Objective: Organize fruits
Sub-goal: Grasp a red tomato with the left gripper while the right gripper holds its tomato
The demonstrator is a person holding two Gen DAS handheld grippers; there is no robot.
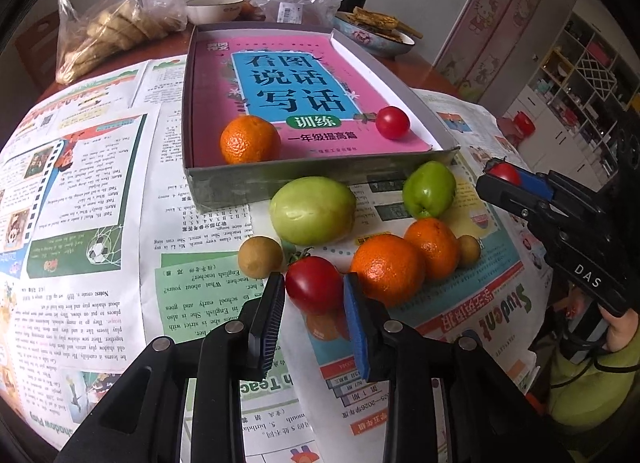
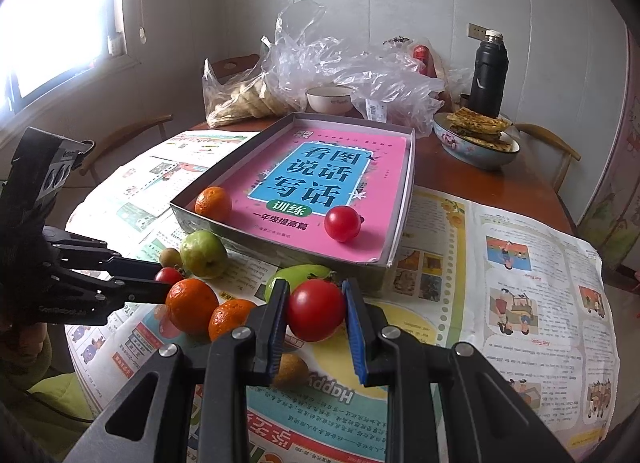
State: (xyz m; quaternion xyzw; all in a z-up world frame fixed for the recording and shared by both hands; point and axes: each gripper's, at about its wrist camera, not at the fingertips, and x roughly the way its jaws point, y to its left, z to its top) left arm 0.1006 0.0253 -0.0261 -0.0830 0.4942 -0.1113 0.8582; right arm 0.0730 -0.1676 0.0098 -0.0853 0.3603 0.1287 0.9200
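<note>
A red tomato is sitting clamped between the blue pads of the right gripper, raised over the newspaper just before the grey box. A second tomato is lying between the left gripper fingers; its pads are touching it on both sides. One mandarin and a small tomato are resting inside the box on the pink book. Green fruits and mandarins are waiting outside.
</note>
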